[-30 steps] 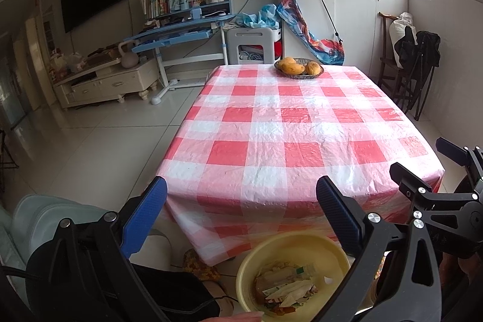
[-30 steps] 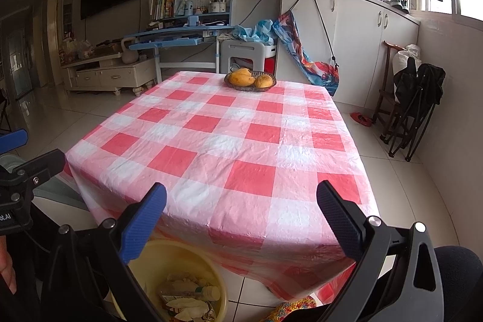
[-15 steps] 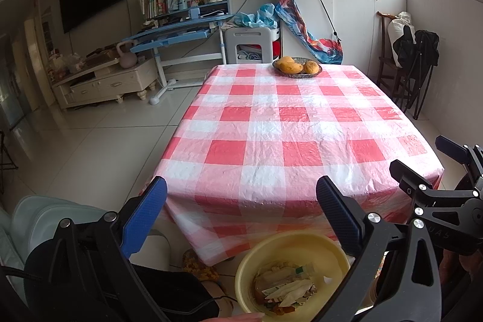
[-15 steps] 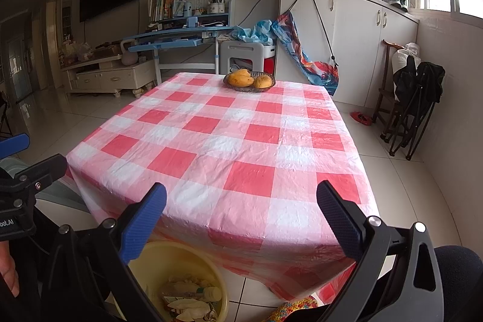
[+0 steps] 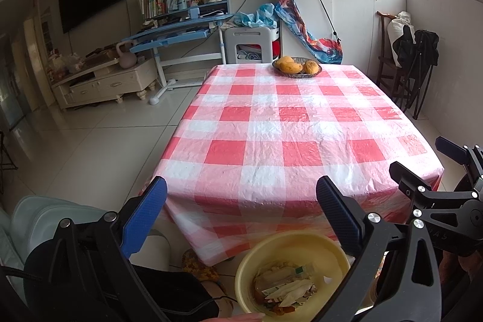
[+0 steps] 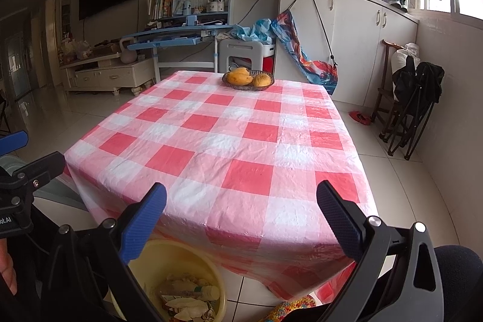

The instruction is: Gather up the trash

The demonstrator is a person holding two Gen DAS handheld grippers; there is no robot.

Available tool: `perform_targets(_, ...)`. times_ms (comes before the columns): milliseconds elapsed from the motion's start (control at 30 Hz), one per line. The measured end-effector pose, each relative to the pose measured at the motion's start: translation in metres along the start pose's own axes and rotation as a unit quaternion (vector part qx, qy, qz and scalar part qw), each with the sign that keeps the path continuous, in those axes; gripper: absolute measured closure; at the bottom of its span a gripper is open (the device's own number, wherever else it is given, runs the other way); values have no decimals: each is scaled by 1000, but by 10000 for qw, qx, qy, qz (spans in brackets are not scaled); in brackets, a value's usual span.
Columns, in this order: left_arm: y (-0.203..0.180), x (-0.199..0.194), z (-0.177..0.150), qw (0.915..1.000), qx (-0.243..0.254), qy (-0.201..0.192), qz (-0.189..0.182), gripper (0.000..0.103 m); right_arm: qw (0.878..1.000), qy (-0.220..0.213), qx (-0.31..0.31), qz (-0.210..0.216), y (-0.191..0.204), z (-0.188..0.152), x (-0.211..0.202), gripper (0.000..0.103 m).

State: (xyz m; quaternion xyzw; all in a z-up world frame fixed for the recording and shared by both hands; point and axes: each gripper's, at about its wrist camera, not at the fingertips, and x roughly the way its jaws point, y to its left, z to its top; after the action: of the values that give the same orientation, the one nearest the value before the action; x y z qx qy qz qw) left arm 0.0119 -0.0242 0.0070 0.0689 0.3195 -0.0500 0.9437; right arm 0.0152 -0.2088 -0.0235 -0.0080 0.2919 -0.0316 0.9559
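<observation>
A yellow basin (image 5: pixel 305 243) stands on the floor below the table's near edge and holds trash (image 5: pixel 286 285): a plastic bottle, wrappers and scraps. It also shows in the right wrist view (image 6: pixel 169 255), with its trash (image 6: pixel 187 298). My left gripper (image 5: pixel 241 201) is open and empty, held above the basin before the table edge. My right gripper (image 6: pixel 241 207) is open and empty, beside the left one. The right gripper shows in the left wrist view (image 5: pixel 422 165), and the left gripper in the right wrist view (image 6: pixel 27 153).
A table with a red-and-white checked cloth (image 5: pixel 289 135) fills the middle. A basket of mangoes (image 5: pixel 297 67) sits at its far end. A blue desk (image 5: pixel 178 32), a TV cabinet (image 5: pixel 102 80), white cupboards (image 5: pixel 347 14) and a folded chair (image 5: pixel 413 74) surround it.
Both views have shifted very slightly. Both grippers stay open and empty above the basin.
</observation>
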Motion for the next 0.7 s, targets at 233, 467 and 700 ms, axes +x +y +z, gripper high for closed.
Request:
perform_targets(233, -2, 1, 0, 10000, 6, -9, -14, 7, 10000, 18, -47, -15, 1, 0, 0, 8)
perform_targets(467, -2, 1, 0, 10000, 5, -10, -14, 7, 10000, 18, -26, -16, 0, -1, 1, 8)
perform_targets(700, -2, 2, -1, 10000, -19, -5, -18, 7, 10000, 38, -48, -19, 0, -2, 2, 8)
